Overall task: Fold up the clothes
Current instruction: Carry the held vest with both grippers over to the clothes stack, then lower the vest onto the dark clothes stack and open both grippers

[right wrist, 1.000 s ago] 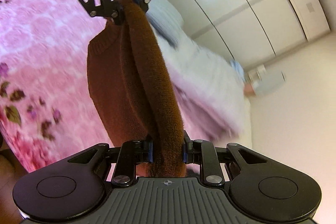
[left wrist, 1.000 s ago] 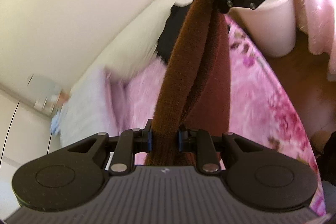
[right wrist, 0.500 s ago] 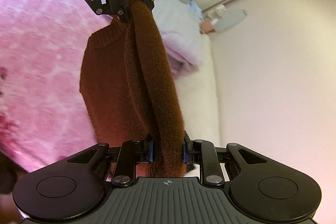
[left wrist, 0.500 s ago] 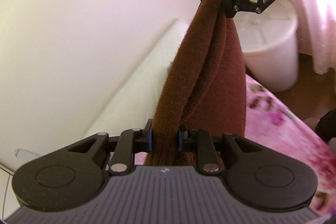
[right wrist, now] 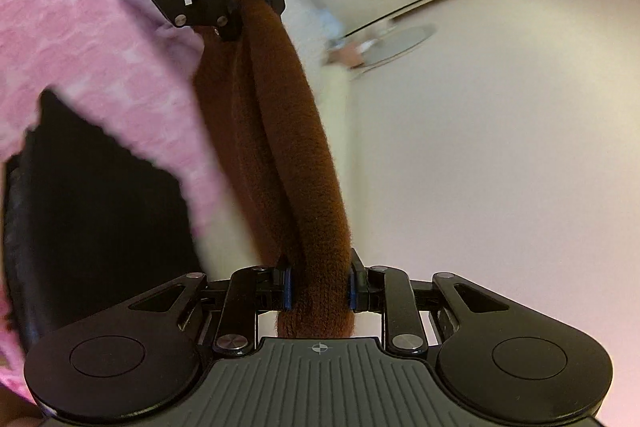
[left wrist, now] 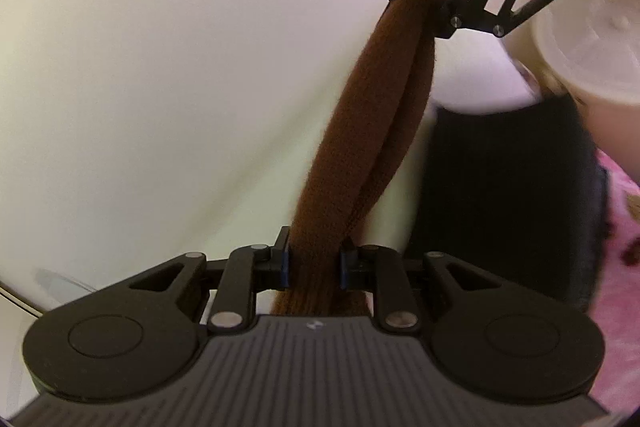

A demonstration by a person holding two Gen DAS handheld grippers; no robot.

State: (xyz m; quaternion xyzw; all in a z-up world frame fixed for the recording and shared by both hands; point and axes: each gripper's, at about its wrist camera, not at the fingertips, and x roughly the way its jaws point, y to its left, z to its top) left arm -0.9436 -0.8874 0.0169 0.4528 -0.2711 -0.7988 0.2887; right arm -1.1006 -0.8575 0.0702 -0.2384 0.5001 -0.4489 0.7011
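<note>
The left hand-held gripper (left wrist: 312, 263) is pinching one end of a brown knitted sweater (left wrist: 376, 131) between its blue-edged pads, and the right hand-held gripper (right wrist: 319, 287) is clamping the other end in the same way. The sweater is hanging in the air between the two, bunched into thick, fuzzy, rope-like folds that are running in a slight curve from one gripper to the other. In the left wrist view the right hand-held gripper (left wrist: 434, 3) is showing at the top, its black linkage bars closing on the wool. Below the sweater a bed with a soft pink floral blanket (right wrist: 80, 39) is lying, with a black garment (left wrist: 508, 199) resting on it. A round whitish plastic bin (left wrist: 592, 59) is standing beside the bed, blurred. A pale, smooth wall (left wrist: 160, 67) is filling the background.
</note>
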